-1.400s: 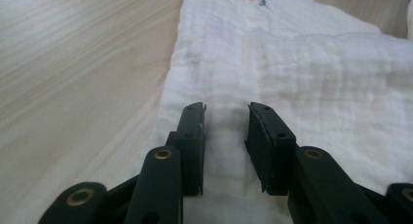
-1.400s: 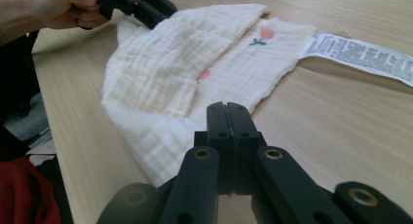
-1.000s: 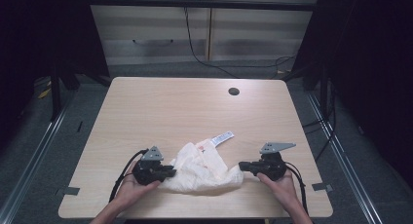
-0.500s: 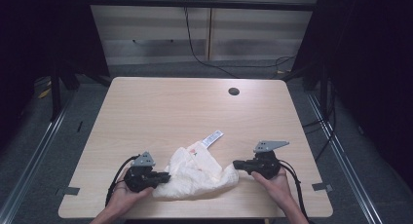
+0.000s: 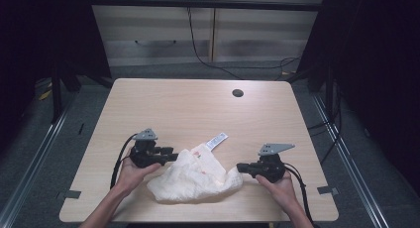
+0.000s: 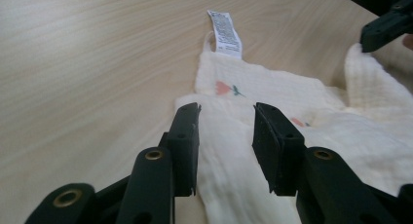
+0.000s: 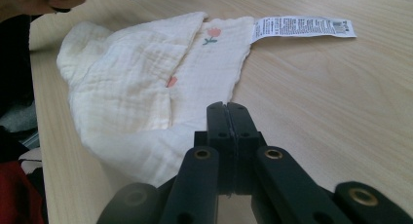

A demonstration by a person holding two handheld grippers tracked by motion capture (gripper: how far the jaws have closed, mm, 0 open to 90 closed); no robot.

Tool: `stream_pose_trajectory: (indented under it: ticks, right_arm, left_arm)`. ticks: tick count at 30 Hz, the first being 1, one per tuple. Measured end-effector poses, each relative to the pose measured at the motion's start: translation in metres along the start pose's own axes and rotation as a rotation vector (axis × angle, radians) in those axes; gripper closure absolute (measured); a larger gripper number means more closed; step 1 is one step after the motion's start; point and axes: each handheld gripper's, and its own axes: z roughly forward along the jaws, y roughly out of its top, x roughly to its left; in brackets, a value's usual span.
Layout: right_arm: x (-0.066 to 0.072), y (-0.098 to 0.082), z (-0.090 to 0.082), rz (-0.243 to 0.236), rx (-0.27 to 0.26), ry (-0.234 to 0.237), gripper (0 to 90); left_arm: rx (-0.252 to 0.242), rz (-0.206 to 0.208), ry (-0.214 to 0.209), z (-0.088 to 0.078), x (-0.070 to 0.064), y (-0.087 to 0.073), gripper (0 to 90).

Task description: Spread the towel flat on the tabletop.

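**Cloth sits right between the two tongs, left pair just let go**

So the cream muslin cloth (image 5: 194, 176) lies crumpled near the 6 o'clock edge of the desk (image 5: 163, 109), long axis running roughly 9 to 3. Its white care label (image 5: 217, 141) sticks out toward 1 o'clock. The left tongs (image 5: 171, 154) have just been opening and now stand partly apart over the cloth's 9 o'clock end, pads off the fabric. The right tongs (image 5: 240, 167) are pressed fully together at the 3 o'clock corner; can't tell if any cloth is pinched. Both are about equally near. Count: one cloth, one label, two tongs.
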Motion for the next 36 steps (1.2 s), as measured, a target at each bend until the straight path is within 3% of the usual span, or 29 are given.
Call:
stream_pose_trajectory:
  ticks: [2, 6, 11, 13, 20, 23, 26, 30, 36]
  right_arm:
    - [0.000, 0.000, -0.001, 0.000, -0.003, 0.000, 89.8]
    - [-0.001, 0.000, -0.001, 0.003, -0.005, 0.001, 89.7]
    - [-0.001, -0.001, -0.002, 0.002, -0.006, 0.003, 89.7]
    - [-0.001, -0.001, -0.003, -0.001, -0.009, 0.000, 89.7]
    - [-0.001, -0.001, -0.003, -0.002, -0.008, -0.005, 89.6]
    - [-0.001, -0.002, -0.002, 0.004, -0.004, -0.005, 89.6]
    - [-0.001, -0.002, -0.002, 0.003, 0.000, -0.005, 89.6]
    - [-0.001, -0.002, -0.002, 0.004, -0.002, -0.007, 89.6]
    - [-0.001, -0.001, -0.005, 0.007, -0.010, -0.009, 89.6]
  left_arm:
    - [0.021, -0.024, -0.012, 0.013, 0.010, 0.002, 58.5]
    - [0.055, -0.026, 0.000, 0.032, 0.020, 0.005, 53.6]
    - [0.077, 0.019, 0.016, 0.043, 0.018, 0.014, 62.7]
    - [0.096, 0.022, 0.034, 0.046, 0.019, 0.014, 63.0]
    - [0.126, 0.034, 0.031, 0.055, 0.019, 0.008, 60.9]
    - [0.140, 0.118, 0.052, 0.056, 0.010, 0.007, 61.1]
    - [0.143, 0.167, 0.060, 0.058, 0.004, 0.006, 62.6]
    - [0.119, 0.143, 0.010, 0.058, 0.004, 0.002, 80.2]
    - [0.075, 0.072, -0.011, 0.055, 0.008, -0.001, 86.6]
